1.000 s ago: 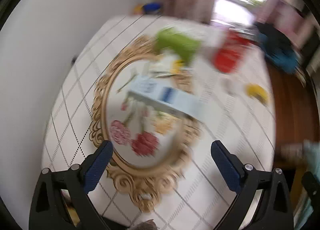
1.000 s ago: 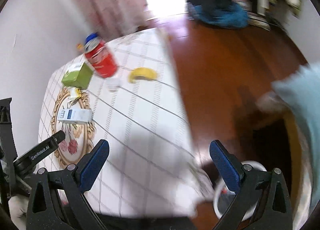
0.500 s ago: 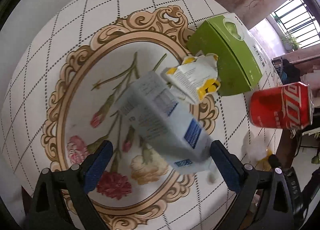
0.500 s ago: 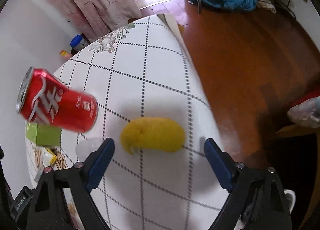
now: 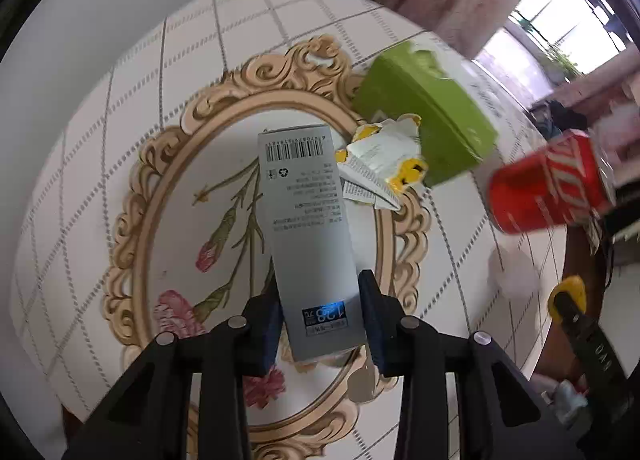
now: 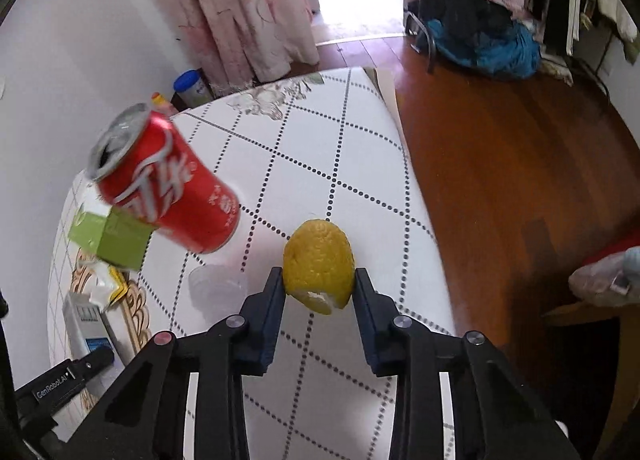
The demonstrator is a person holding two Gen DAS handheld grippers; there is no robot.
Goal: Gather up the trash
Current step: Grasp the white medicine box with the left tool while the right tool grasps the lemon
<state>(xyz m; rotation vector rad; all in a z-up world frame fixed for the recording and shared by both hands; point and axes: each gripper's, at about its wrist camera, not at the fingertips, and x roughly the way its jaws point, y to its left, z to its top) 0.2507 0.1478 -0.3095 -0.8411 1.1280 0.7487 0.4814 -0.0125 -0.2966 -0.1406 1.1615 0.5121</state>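
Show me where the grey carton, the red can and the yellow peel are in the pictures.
grey carton [image 5: 308,220], left wrist view, middle of its printed face.
red can [image 6: 172,188], right wrist view, middle of its side.
yellow peel [image 6: 318,260], right wrist view, its outer skin.

You have two claws at work: your left claw [image 5: 320,316] and your right claw [image 6: 318,300], each closed around one item. Between the left claw's pads sits one grey carton [image 5: 308,236]. Between the right claw's pads sits one yellow peel [image 6: 319,282]. Ahead of the left claw lie one crumpled wrapper [image 5: 380,164] and one green box [image 5: 428,128]. Left of the right claw are one red can [image 6: 168,188] and one small clear cup [image 6: 218,290]. One desk [image 6: 320,164] carries them.
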